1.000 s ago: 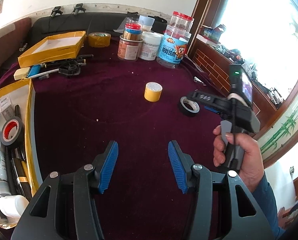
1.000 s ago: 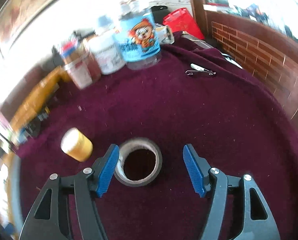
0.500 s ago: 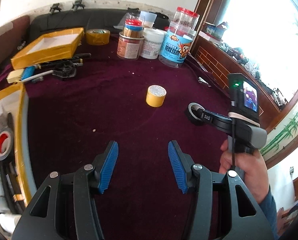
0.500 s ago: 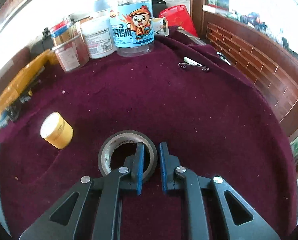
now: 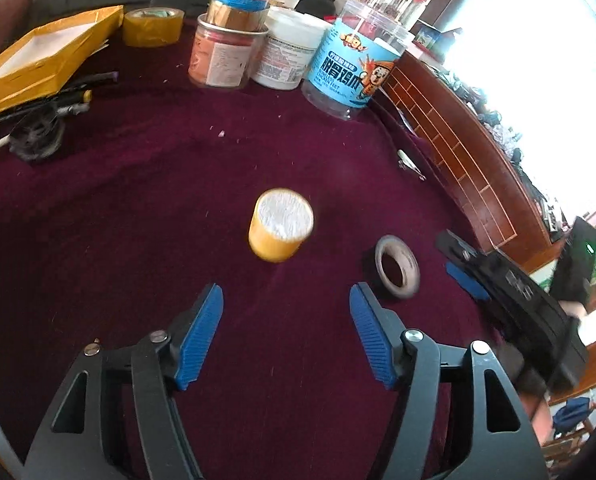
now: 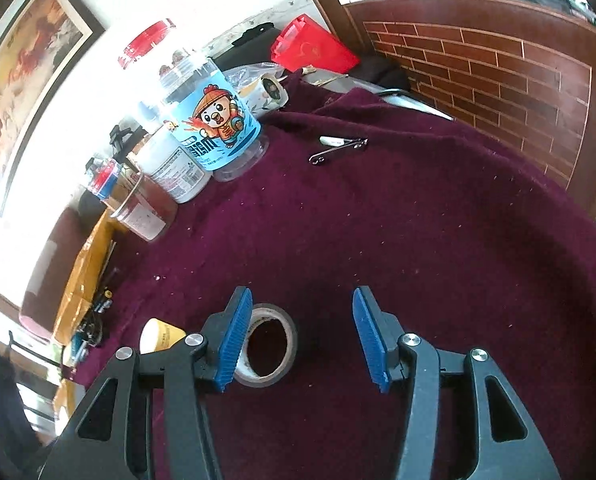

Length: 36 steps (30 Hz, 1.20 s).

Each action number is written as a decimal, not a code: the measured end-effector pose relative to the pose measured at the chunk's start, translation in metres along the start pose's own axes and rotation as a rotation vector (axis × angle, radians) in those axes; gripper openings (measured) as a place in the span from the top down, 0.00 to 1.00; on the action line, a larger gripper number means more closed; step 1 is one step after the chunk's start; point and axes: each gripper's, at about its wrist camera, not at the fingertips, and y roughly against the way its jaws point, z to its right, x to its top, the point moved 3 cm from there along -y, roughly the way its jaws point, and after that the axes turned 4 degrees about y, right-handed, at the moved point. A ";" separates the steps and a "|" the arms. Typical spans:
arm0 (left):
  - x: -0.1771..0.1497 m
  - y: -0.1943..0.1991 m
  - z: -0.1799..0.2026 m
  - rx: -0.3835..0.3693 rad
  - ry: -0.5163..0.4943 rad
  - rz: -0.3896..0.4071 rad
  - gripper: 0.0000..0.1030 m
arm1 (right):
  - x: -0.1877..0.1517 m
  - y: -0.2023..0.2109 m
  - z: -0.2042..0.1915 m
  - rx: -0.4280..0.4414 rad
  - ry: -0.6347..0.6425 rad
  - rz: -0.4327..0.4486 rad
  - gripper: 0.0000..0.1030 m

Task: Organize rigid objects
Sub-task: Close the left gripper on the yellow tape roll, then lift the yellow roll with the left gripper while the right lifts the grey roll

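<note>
Two grippers are seen over a tabletop (image 5: 118, 208) covered w/ dark red cloth. The left gripper (image 5: 286, 332) is pointed down at the cloth; its jaws are opening, w/ nothing between the blue pads, only bare cloth. A yellow tape roll (image 5: 280, 225) is stood just ahead of it, white top face up, clear of both pads.

The right gripper (image 6: 298, 334) is seen in its own view w/ jaws opening too. A black tape roll (image 6: 266, 346) is laid flat on the cloth, partly hidden behind the left pad; whether the pad touches it can't be told. The right pad is kept well apart from it, so the roll isn't gripped. In the left view the same black roll (image 5: 397, 267) is found right of the yellow one, near the right gripper's tip (image 5: 467, 276).

At the far edge, a blue-label jar (image 5: 351, 68), a white tub (image 5: 288, 50) and a pink-label jar (image 5: 226, 54) are grouped close together. A wide yellow tape roll (image 5: 152, 26) and a yellow box (image 5: 38, 64) are set further left. A safety pin (image 6: 335, 151) is laid near the blue-label jar, right-wrist view.
</note>
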 end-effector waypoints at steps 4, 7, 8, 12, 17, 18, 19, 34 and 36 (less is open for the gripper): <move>0.014 -0.017 0.008 0.050 -0.019 0.026 0.37 | -0.001 -0.001 -0.007 0.012 0.012 -0.003 0.54; 0.022 -0.035 0.009 0.077 -0.011 0.033 0.37 | -0.003 -0.002 -0.011 0.011 0.035 -0.009 0.54; 0.024 -0.040 0.009 0.078 -0.004 0.041 0.37 | -0.004 -0.002 -0.014 0.011 0.044 -0.014 0.54; 0.026 -0.054 0.000 0.069 0.042 0.045 0.60 | -0.006 -0.003 -0.016 -0.016 0.073 -0.021 0.51; 0.016 -0.032 -0.004 0.090 0.019 0.116 0.64 | -0.010 -0.008 -0.025 -0.062 0.142 -0.037 0.46; 0.012 -0.024 -0.005 0.086 0.022 0.128 0.64 | -0.012 -0.010 -0.028 -0.076 0.167 -0.042 0.44; 0.009 -0.015 -0.006 0.077 0.023 0.141 0.64 | -0.014 -0.010 -0.031 -0.090 0.191 -0.042 0.44; -0.091 0.051 -0.018 0.089 -0.092 0.150 0.63 | -0.041 -0.034 -0.056 -0.188 0.420 -0.109 0.37; -0.092 0.048 -0.021 0.100 -0.091 0.155 0.63 | -0.044 -0.037 -0.058 -0.195 0.441 -0.115 0.37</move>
